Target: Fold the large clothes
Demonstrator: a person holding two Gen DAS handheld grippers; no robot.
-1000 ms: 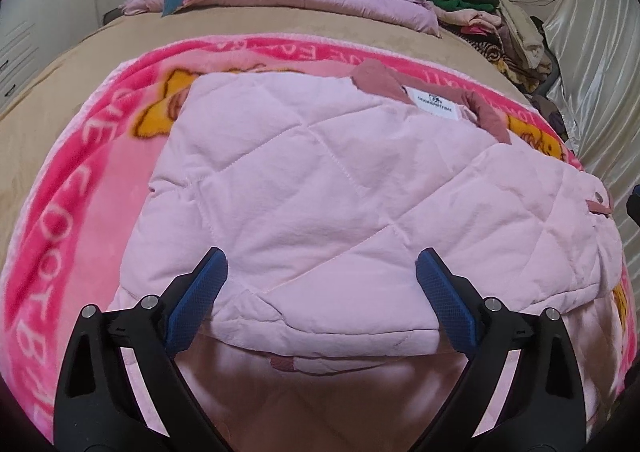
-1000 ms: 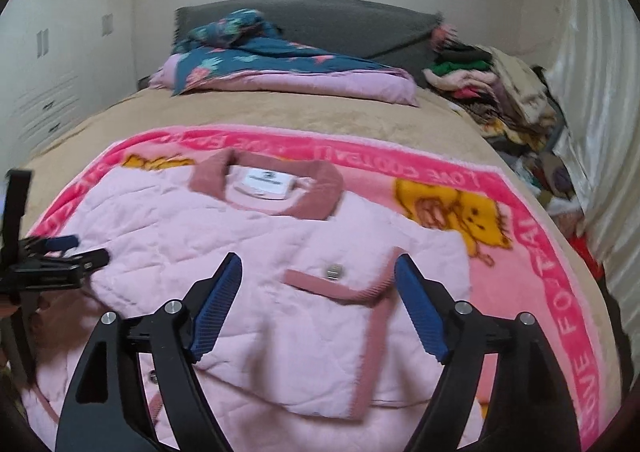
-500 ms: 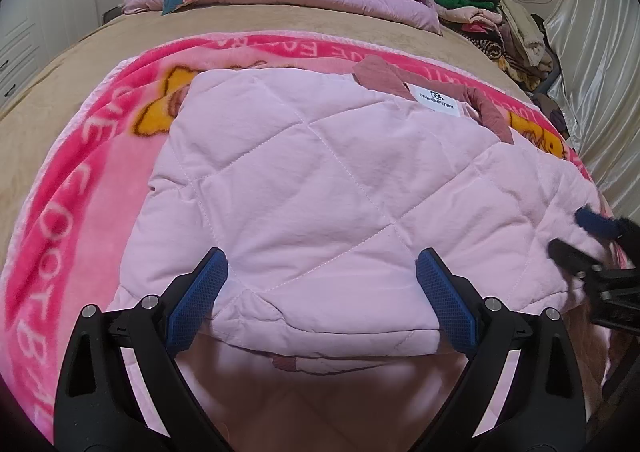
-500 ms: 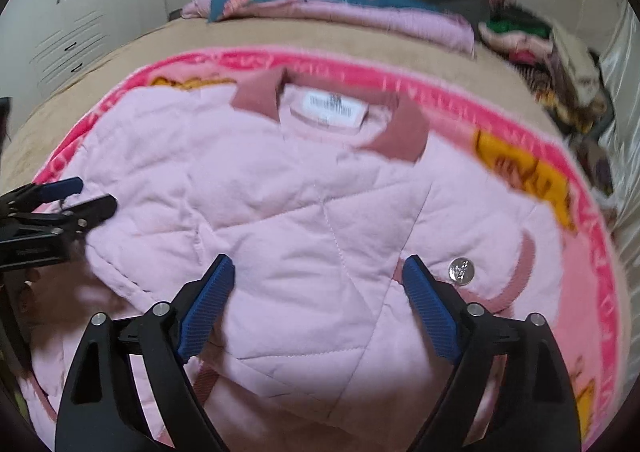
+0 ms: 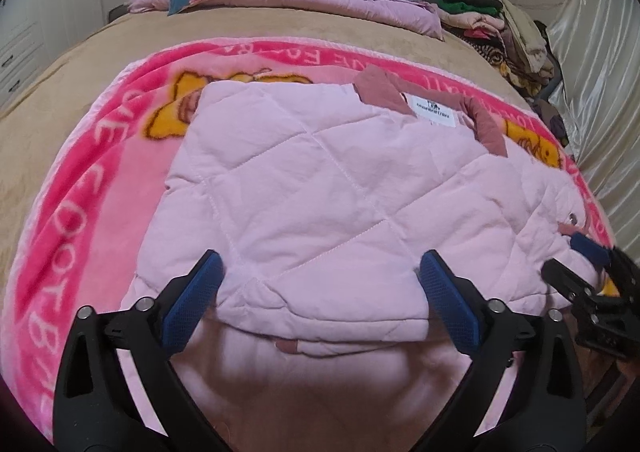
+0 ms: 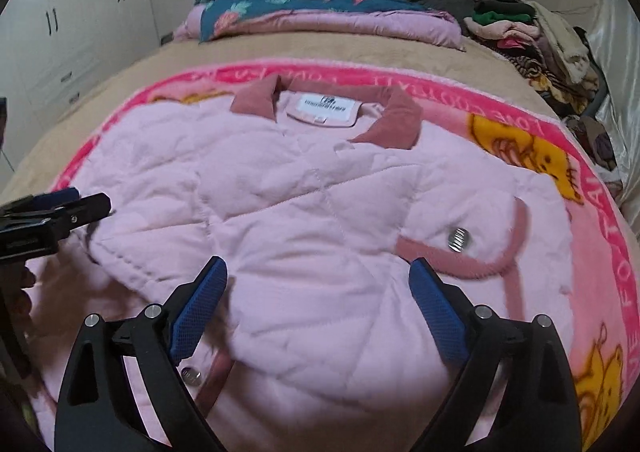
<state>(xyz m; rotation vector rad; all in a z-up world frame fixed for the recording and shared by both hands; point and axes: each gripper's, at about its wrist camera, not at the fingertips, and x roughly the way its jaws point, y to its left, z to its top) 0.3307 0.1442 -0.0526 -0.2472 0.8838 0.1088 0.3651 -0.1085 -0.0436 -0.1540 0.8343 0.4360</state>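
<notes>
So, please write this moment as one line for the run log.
phase: mid-fold | left tool: open, above jacket | right tool: open, above jacket | jacket: flat on pink blanket

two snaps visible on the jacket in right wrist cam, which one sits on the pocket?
The upper right snap, on the light pink jacket, just above the dark pink pocket trim. The other snap sits low on the left, by the right claw's left finger.

Black tool (image 5: 320, 292) arms (blue textured pads (image 5: 448, 302)).

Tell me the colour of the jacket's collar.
Dusty rose, darker than the pale pink quilted jacket; the collar shows best in the right wrist view.
</notes>
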